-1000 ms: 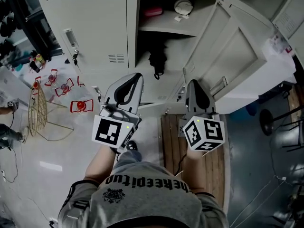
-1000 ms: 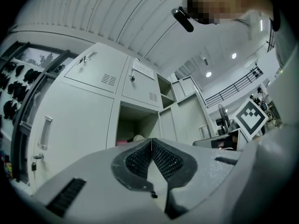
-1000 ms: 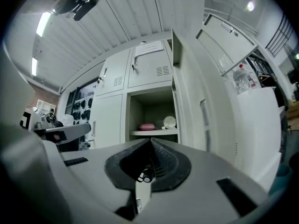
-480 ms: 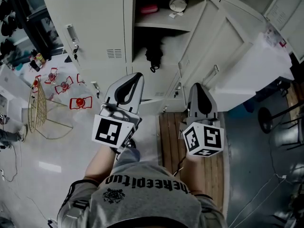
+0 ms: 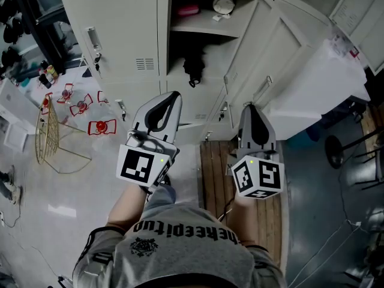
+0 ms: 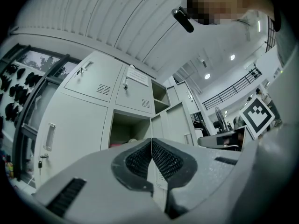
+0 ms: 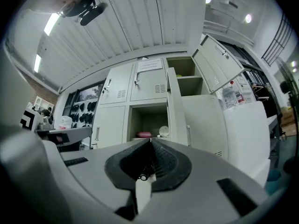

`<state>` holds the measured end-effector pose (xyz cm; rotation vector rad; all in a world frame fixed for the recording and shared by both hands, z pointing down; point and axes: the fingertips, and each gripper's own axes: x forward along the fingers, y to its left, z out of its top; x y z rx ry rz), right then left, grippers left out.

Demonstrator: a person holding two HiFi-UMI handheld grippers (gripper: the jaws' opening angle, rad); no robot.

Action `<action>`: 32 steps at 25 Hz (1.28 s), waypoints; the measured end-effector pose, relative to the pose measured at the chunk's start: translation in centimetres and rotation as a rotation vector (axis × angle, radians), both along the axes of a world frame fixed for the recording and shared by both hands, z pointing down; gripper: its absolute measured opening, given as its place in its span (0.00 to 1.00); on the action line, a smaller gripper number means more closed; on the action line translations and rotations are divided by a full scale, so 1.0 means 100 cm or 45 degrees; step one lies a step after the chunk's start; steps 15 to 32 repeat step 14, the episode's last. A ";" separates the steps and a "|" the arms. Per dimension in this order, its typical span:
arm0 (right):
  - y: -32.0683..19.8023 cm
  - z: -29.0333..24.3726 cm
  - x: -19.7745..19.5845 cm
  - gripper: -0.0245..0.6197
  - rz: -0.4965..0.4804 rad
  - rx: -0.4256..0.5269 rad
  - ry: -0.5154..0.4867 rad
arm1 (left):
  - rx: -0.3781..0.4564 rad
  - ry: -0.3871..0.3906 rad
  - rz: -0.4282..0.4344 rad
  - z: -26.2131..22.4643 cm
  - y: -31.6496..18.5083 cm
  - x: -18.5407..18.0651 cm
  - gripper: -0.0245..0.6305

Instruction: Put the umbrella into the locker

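A black folded umbrella [image 5: 193, 68] hangs inside the open locker [image 5: 180, 83], under a shelf that carries a pink thing [image 5: 187, 9] and a round white thing [image 5: 224, 5]. The locker's door [image 5: 270, 53] swings out to the right. My left gripper [image 5: 174, 95] is shut with nothing in it and stays short of the opening, apart from the umbrella. In the left gripper view its pads [image 6: 161, 158] meet. My right gripper [image 5: 247, 107], also shut and empty, points at the open door. The open compartment [image 7: 149, 122] shows above its closed pads [image 7: 161, 160].
A shut locker door with a handle [image 5: 93, 39] is at the left. Red wire things [image 5: 102, 128] and a gold wire frame [image 5: 48, 140] lie on the floor at the left. A wooden board [image 5: 219, 173] lies under the right gripper. A white-covered block [image 5: 327, 80] and a black stool [image 5: 339, 152] stand at the right.
Both grippers have drawn back a little from the locker, which now sits higher in the head view. The right gripper's cube has dropped slightly in the frame. Both stay shut.
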<state>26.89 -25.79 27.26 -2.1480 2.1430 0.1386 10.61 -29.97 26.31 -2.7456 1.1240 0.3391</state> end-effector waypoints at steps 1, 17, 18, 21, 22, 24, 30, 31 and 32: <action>0.001 -0.001 -0.001 0.04 -0.001 0.002 0.000 | 0.004 0.003 0.001 -0.001 0.002 0.000 0.05; 0.017 -0.001 -0.005 0.04 -0.006 0.012 -0.019 | 0.015 0.018 0.000 -0.003 0.018 -0.003 0.05; 0.017 -0.001 -0.005 0.04 -0.006 0.012 -0.019 | 0.015 0.018 0.000 -0.003 0.018 -0.003 0.05; 0.017 -0.001 -0.005 0.04 -0.006 0.012 -0.019 | 0.015 0.018 0.000 -0.003 0.018 -0.003 0.05; 0.017 -0.001 -0.005 0.04 -0.006 0.012 -0.019 | 0.015 0.018 0.000 -0.003 0.018 -0.003 0.05; 0.017 -0.001 -0.005 0.04 -0.006 0.012 -0.019 | 0.015 0.018 0.000 -0.003 0.018 -0.003 0.05; 0.017 -0.001 -0.005 0.04 -0.006 0.012 -0.019 | 0.015 0.018 0.000 -0.003 0.018 -0.003 0.05; 0.017 -0.001 -0.005 0.04 -0.006 0.012 -0.019 | 0.015 0.018 0.000 -0.003 0.018 -0.003 0.05; 0.017 -0.001 -0.005 0.04 -0.006 0.012 -0.019 | 0.015 0.018 0.000 -0.003 0.018 -0.003 0.05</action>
